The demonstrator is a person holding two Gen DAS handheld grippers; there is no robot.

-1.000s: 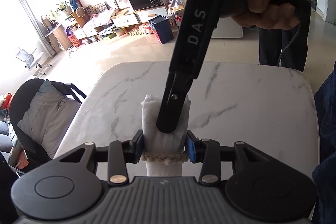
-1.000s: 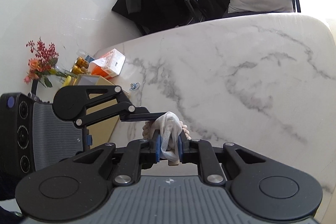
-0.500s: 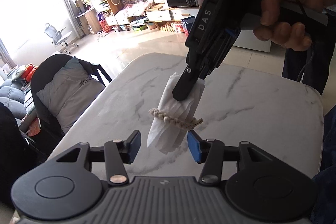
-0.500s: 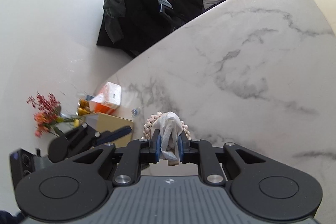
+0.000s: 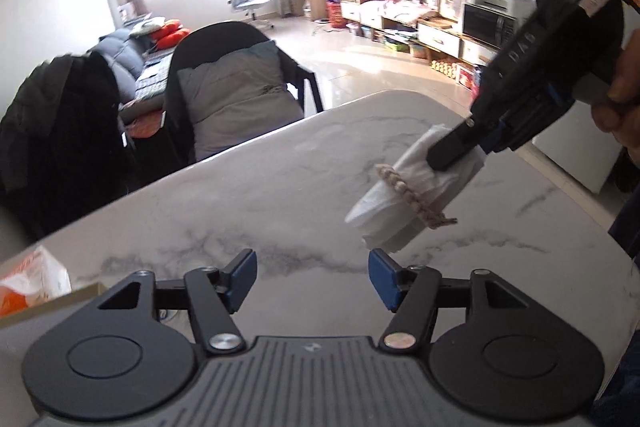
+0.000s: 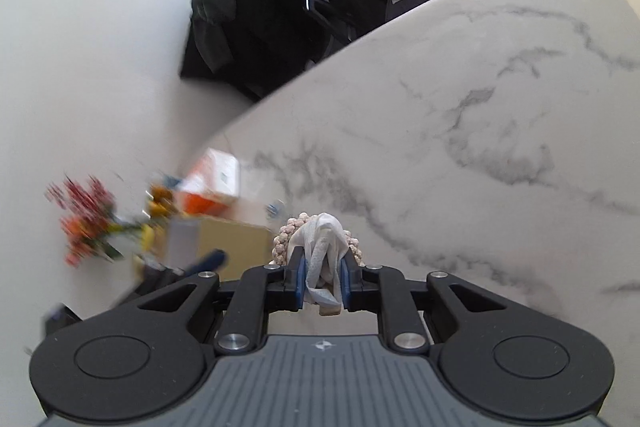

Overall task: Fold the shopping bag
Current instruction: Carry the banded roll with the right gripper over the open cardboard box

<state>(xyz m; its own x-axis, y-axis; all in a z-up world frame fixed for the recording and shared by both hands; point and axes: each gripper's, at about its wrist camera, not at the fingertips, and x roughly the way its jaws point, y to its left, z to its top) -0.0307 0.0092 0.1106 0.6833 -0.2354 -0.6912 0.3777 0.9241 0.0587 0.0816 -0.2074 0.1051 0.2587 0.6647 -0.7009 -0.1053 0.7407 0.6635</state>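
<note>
White marble-veined tabotop (image 5: 248,195) — the largest surface, filling the middle of both wrist views, with a dark chair (image 5: 240,87) carrying a grey cushion and a black coat (image 6: 248,15) draped over a second seat beyond its far edge. At the tabletop's corner, blurred in the right wrist view, stand a cardboard box (image 6: 236,239), an orange-and-white carton (image 6: 212,183) and a bunch of red and orange flowers (image 6: 86,223). Left tongs (image 5: 312,279): blue pads wide apart and opening, nothing between them, only bare marble beyond. Right tongs (image 6: 323,281): clamped on the shopping bag (image 5: 412,195), the blue pads pressing its bunched white fabric from both sides; a hand (image 5: 624,95) grips the handle at the right edge of the left wrist view. The shopping bag — rolled into a compact white bundle — hangs in the air above the tabletop, held by its upper end and slanting down toward the left tongs, its lower end just beside the right-hand pad but apart from it. A beige beaded band (image 5: 416,199) encircles the roll around its middle; in the right wrist view the same band (image 6: 288,235) shows as a ring behind the pinched fabric.
</note>
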